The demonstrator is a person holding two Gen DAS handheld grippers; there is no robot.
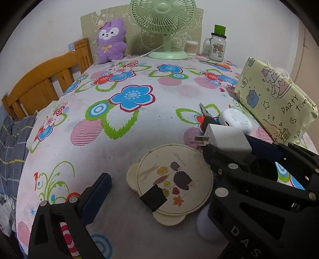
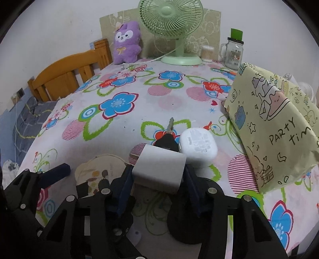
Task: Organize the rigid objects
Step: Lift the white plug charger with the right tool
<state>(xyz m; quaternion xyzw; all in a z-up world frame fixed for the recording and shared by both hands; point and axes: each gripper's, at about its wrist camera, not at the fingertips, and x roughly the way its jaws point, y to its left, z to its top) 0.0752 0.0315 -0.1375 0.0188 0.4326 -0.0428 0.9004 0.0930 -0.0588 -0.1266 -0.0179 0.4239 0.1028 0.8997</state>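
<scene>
My right gripper (image 2: 158, 179) is shut on a white charger plug (image 2: 161, 165), its blue pads (image 2: 125, 179) pressing both sides. In the left wrist view the charger plug (image 1: 229, 137) shows its two prongs pointing left, just above the cloth. Right behind it lie a white earbud case (image 2: 198, 147) and a black-headed key (image 2: 169, 129). A round cream lid (image 1: 173, 179) with a hedgehog print lies left of the plug, with a small black piece (image 1: 153, 197) on it. My left gripper (image 1: 159, 193) hangs open over the lid; its right finger is hidden behind the right gripper (image 1: 211, 137).
A yellow "party time" wrapped package (image 2: 279, 129) leans at the right. At the back stand a green fan (image 2: 171, 18), a purple plush (image 2: 127, 41), a cotton swab tub (image 2: 207, 52) and a glass jar (image 2: 233, 51). A wooden bed frame (image 2: 67, 73) borders the left side.
</scene>
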